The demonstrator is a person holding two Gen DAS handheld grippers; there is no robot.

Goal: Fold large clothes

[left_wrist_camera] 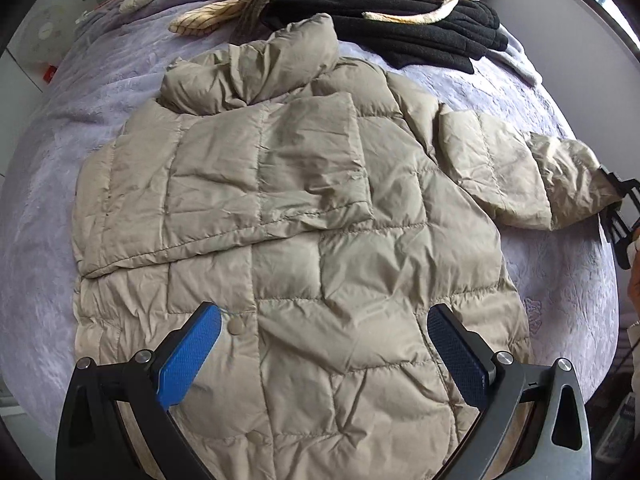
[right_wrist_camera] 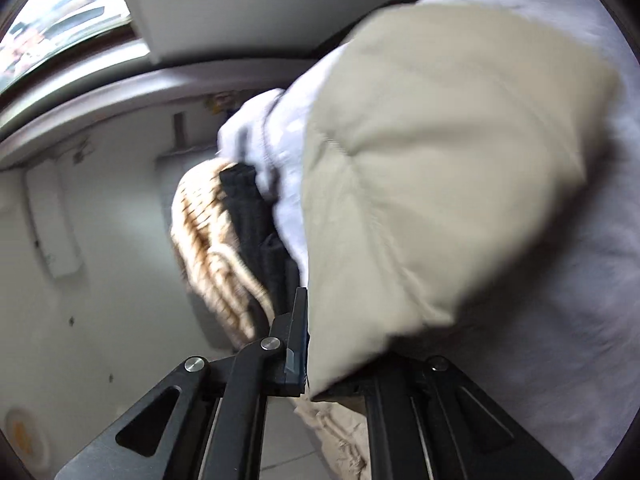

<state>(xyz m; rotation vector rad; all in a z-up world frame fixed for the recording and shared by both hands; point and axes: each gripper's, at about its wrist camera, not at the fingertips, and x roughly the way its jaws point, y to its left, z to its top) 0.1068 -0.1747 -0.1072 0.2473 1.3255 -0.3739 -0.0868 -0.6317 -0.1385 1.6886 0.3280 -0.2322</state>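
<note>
My left gripper (left_wrist_camera: 324, 344) hangs with jaws wide apart just above the beige puffer jacket (left_wrist_camera: 288, 216), which is spread on the bed (left_wrist_camera: 48, 208) below it. My right gripper (right_wrist_camera: 308, 344) is clamped on the jacket's sleeve cuff (right_wrist_camera: 420, 200).

Quilted, faintly shiny beige jacket (left_wrist_camera: 288, 208), plush lilac blanket (left_wrist_camera: 80, 92), textured blue pads (left_wrist_camera: 188, 360)

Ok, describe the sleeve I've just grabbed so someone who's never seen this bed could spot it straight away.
On the lilac blanket lies a beige puffer jacket, collar toward the pile of black and striped clothes. One sleeve is already folded across its chest; the outstretched sleeve sticks out sideways, its cuff pinched in the right gripper.
</note>
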